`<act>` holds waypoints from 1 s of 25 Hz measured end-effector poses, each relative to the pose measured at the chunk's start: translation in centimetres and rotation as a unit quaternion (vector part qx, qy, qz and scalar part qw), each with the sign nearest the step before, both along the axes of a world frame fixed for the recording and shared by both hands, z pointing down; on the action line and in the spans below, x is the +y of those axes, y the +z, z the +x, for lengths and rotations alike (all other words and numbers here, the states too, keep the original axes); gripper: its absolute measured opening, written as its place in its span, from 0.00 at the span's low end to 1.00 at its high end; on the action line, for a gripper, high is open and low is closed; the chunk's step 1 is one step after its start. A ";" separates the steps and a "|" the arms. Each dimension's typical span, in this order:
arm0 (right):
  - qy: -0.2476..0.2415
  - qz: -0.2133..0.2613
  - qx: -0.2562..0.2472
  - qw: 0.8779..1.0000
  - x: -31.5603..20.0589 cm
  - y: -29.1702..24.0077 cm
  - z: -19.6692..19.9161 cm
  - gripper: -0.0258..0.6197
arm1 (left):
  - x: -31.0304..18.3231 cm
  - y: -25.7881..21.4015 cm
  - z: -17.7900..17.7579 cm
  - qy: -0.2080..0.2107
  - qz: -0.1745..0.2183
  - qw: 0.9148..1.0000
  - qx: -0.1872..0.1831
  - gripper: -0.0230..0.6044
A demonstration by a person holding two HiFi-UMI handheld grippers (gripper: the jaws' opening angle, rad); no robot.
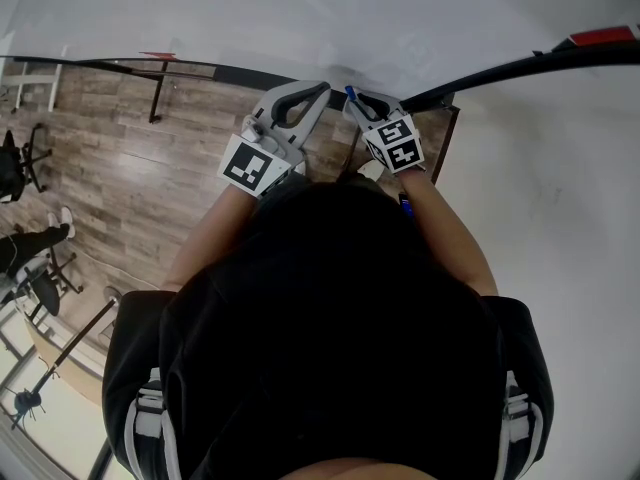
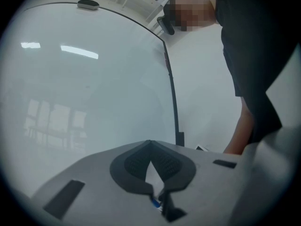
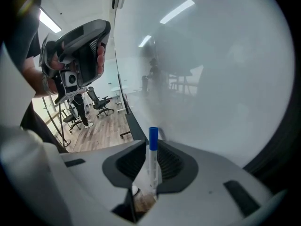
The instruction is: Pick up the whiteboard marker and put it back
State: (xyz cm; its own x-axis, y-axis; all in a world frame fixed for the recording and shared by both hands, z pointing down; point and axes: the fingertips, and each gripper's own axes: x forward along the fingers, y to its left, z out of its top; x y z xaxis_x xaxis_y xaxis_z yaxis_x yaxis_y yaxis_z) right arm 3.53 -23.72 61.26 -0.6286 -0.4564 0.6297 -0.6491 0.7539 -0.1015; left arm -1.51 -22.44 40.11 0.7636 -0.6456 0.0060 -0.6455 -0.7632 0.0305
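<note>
A white whiteboard marker [image 3: 153, 160] with a blue cap [image 1: 350, 93] stands upright between the jaws of my right gripper [image 3: 151, 145]. It leans on the right pad, and a thin gap shows on its left side. In the head view that right gripper [image 1: 368, 105] is at the whiteboard's [image 1: 300, 18] lower edge, by the dark rail [image 1: 500, 68]. My left gripper [image 2: 150, 142] points level at the board [image 2: 84, 93] with its tips touching and nothing between them. In the head view the left gripper [image 1: 293, 106] is just left of the right one.
A person's dark head and shoulders [image 1: 340, 308] fill the lower head view. Wood floor [image 1: 150, 158] lies to the left with office chairs [image 1: 20, 158] and stand legs. A dark eraser [image 2: 88, 4] sits on the board's top edge. The board's dark ledge [image 3: 135, 126] runs below the marker.
</note>
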 end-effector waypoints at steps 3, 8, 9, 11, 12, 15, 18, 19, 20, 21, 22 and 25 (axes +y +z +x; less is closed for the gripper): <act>0.004 0.001 -0.010 1.000 0.1 -0.6 0.2 0.15 | -0.1 0.4 -0.1 -0.004 -0.004 1.000 -0.003 0.04; 0.010 0.009 -0.039 0.999 0.1 -2.8 0.3 0.15 | -0.2 0.5 -0.3 -0.007 -0.010 1.000 -0.003 0.04; 0.010 0.012 -0.046 0.999 0.1 -3.3 0.3 0.15 | -0.2 0.5 -0.3 -0.007 -0.010 1.000 -0.003 0.04; 0.010 0.020 -0.059 0.998 0.1 -4.6 0.1 0.15 | -0.3 0.5 -0.3 -0.008 -0.011 1.000 -0.003 0.04; 0.009 0.025 -0.066 0.997 0.1 -5.3 0.0 0.15 | -0.4 0.5 -0.3 -0.008 -0.011 1.000 -0.004 0.04; 0.003 0.044 -0.090 0.995 0.2 -8.0 -0.4 0.15 | -0.4 0.4 -0.4 -0.008 -0.010 1.000 -0.005 0.04; -0.004 0.069 -0.111 0.991 0.4 -10.9 -0.9 0.15 | -0.4 0.4 -0.5 -0.009 -0.009 1.000 -0.005 0.04; -0.006 0.077 -0.119 0.990 0.4 -11.8 -1.0 0.15 | -0.4 0.3 -0.5 -0.009 -0.010 1.000 -0.006 0.04; -0.007 0.084 -0.127 0.988 0.5 -12.8 -1.2 0.15 | -0.4 0.3 -0.4 -0.009 -0.010 1.000 -0.005 0.04; -0.008 0.091 -0.134 0.987 0.5 -13.7 -1.3 0.15 | -0.4 0.2 -0.4 -0.008 -0.011 1.000 -0.005 0.04; -0.009 0.098 -0.141 0.985 0.6 -14.7 -1.5 0.15 | -0.4 0.1 -0.4 -0.007 -0.011 1.000 -0.004 0.04; -0.014 0.125 -0.151 0.981 0.7 -17.1 -1.7 0.15 | -0.5 -0.3 -0.2 -0.005 -0.011 1.000 -0.002 0.04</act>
